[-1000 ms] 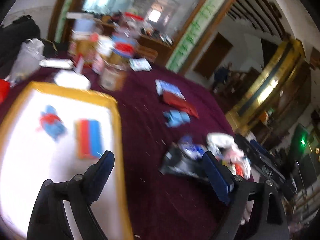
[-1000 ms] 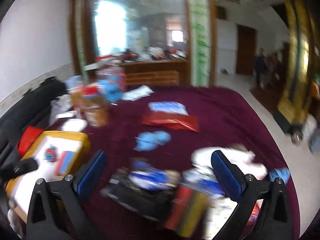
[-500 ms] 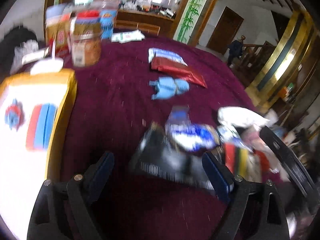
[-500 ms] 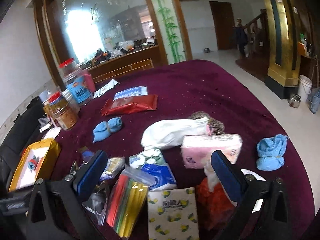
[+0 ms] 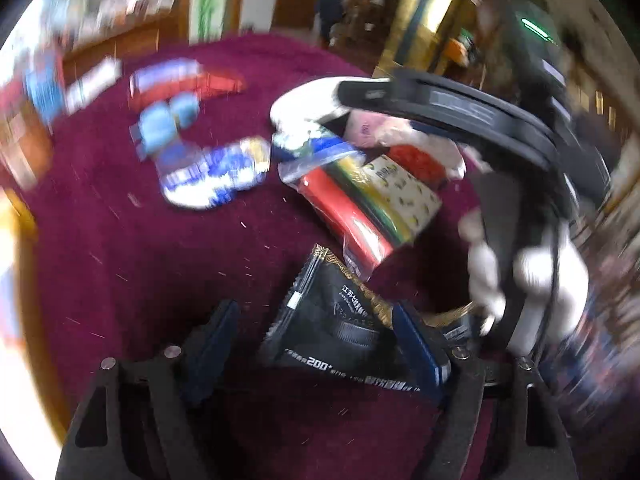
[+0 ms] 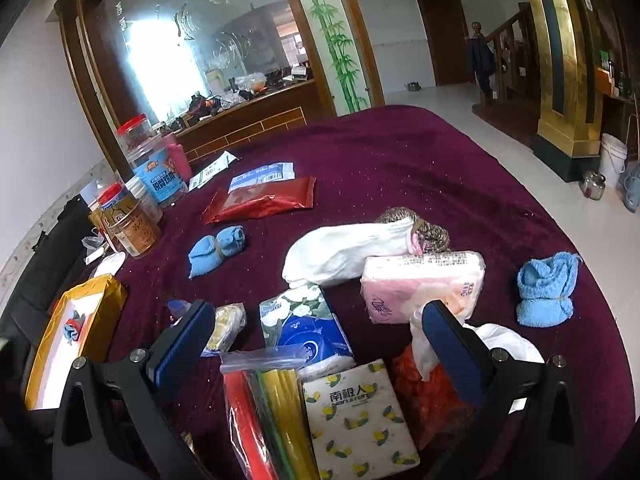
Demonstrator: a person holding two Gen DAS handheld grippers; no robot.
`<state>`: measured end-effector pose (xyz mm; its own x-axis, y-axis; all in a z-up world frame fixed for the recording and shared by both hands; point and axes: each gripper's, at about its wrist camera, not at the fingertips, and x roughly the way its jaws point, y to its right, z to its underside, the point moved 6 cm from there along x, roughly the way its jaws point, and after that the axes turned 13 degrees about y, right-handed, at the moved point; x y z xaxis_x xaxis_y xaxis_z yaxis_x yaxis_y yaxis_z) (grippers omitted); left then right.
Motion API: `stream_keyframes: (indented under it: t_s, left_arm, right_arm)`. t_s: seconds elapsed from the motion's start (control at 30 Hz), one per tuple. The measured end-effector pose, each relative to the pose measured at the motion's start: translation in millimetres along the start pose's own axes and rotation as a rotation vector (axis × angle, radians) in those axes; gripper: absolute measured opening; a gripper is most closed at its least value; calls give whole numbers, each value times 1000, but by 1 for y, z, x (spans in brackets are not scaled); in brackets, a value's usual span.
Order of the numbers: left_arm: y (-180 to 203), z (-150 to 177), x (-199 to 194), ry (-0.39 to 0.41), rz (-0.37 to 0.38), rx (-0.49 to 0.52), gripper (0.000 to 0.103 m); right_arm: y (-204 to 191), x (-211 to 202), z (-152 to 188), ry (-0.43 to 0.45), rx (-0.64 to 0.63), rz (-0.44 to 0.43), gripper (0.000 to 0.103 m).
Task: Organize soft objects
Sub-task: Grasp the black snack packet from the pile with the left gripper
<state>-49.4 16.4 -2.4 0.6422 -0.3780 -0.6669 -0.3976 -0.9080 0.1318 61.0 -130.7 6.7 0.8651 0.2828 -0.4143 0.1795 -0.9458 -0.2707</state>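
Left gripper [image 5: 316, 332] jaws spread, just closing inward; black foil packet [image 5: 340, 320] lay between them on maroon velvet tablecloth [image 5: 160, 260], pads not visibly pressing. Right gripper [image 6: 316, 332] jaws wide apart, nothing gripped, above lemon-print tissue pack [image 6: 356, 420] and striped zip bag [image 6: 260, 408].

Both grippers, left gripper [image 5: 316, 344] and right gripper [image 6: 320, 340], have black frames, silver screws and blue-padded jaws.
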Motion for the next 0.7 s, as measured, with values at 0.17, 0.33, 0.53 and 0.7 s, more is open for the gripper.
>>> stream_keyframes:
  t_s: [0.17,0.33,0.53,0.7]
  left_arm:
    - [2,8,-13,15,-25,-131,90]
    - [1,26,14,-66,60,-419,90]
    - [19,8,35,-28,-16,-365,90]
    - [30,-2,56,25,-68,-250,81]
  right_arm:
    - [2,1,1,-1,2,10,103]
    - [5,4,4,-16,10,22,103]
    - [8,4,4,-11,16,33,103]
    - [17,3,2,-3,41,53,103]
